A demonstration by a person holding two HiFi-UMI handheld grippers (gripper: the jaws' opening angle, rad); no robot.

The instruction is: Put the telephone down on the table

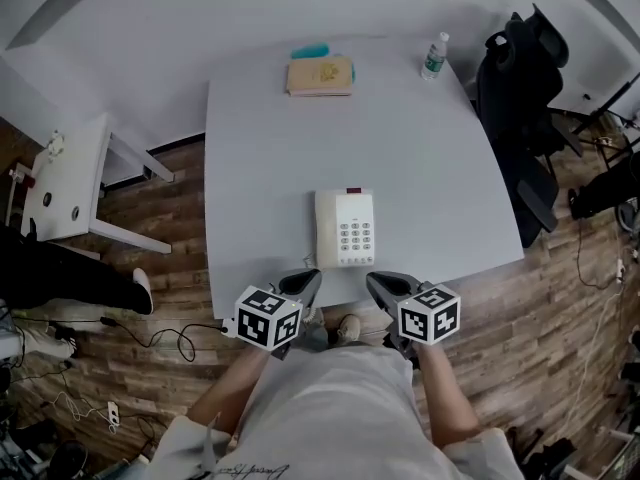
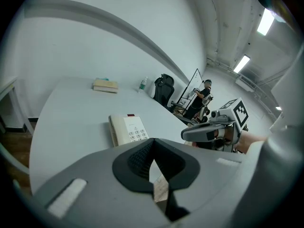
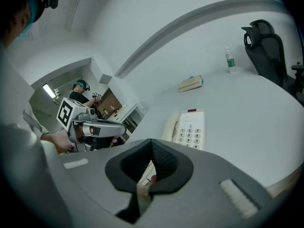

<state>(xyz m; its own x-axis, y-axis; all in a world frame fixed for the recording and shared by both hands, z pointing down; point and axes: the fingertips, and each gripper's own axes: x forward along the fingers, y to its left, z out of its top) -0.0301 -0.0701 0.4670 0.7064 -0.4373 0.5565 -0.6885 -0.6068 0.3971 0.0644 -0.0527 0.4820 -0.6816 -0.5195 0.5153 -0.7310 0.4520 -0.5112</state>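
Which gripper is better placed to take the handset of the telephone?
Left, probably. The handset lies on the left side of the telephone, nearer the left gripper. The right gripper would have to cross the keypad. Both pairs of jaws are shut, empty.

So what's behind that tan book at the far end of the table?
A small teal object lies just beyond the book, on the white table. Only a strip of it shows past the book's edge; what it is, I cannot tell.

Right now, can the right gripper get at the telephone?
Probably yes: the right gripper sits just short of the telephone, only bare table between them. Its jaws are shut, so they must open first.
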